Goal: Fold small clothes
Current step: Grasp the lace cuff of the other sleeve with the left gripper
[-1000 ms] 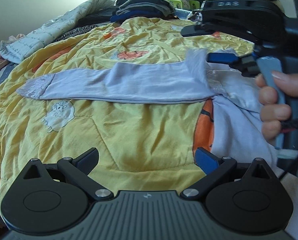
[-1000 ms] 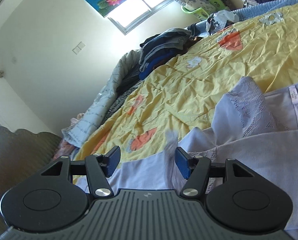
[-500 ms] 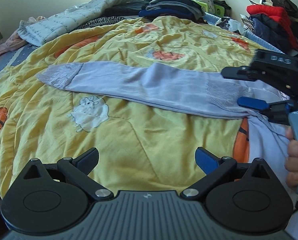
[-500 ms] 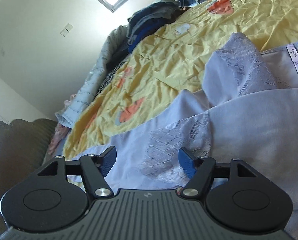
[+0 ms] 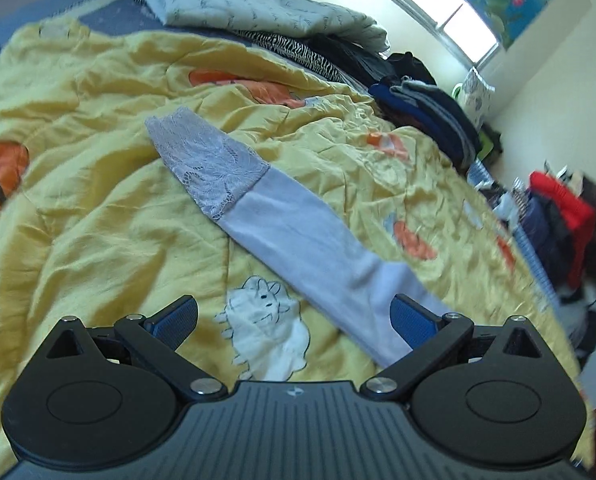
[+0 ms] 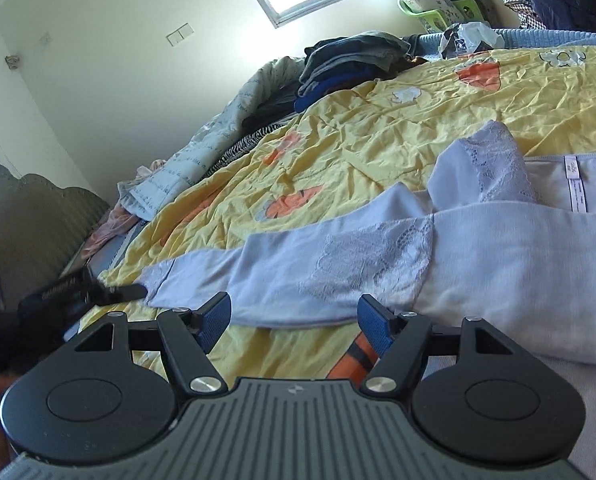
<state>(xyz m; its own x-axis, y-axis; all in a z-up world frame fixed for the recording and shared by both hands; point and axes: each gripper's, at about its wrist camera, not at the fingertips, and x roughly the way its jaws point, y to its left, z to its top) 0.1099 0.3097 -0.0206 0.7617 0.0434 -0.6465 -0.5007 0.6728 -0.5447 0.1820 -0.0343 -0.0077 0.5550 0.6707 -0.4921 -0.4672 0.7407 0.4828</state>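
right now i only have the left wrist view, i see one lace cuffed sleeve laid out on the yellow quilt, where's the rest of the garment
observer: The body of the lilac top lies flat on the quilt, off to the right of that sleeve and just ahead of the right gripper, whose jaws stand apart with nothing gripped.
operator: ok and the other sleeve
observer: The other sleeve is bunched up on the far side of the body with its lace showing, right beside the white label at the neckline.
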